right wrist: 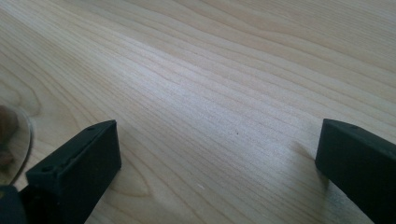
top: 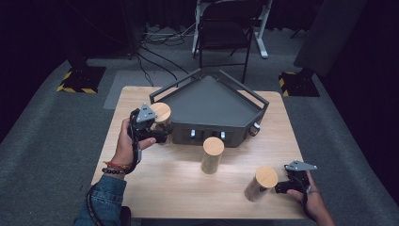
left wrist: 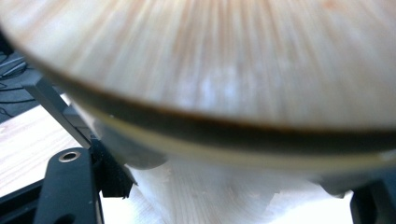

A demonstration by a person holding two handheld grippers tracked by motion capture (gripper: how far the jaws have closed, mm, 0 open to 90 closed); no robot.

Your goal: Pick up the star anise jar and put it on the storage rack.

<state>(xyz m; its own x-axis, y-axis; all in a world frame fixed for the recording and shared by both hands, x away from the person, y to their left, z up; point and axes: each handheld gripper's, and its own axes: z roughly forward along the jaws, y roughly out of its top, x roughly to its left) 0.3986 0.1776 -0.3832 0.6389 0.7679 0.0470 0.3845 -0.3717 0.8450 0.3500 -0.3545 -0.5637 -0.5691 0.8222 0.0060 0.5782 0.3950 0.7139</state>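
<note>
Left gripper (top: pixel 157 133) pinches wood-lidded jar (top: pixel 161 113) just beside grey tray (top: pixel 211 101). Right gripper (top: pixel 282 186), jaws spread, well away from tray.

No words, labels, brand names or numbers can be read on anything here; the only markings are yellow-and-black warning stripes on two floor plates (top: pixel 81 79).

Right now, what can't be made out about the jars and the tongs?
- Held jar: body hidden behind the left tongs in the high view; lid blurred in the left gripper view.
- Right tongs: tips too small in the high view.
- Jar near them: cut off by the right gripper view's edge.
</note>
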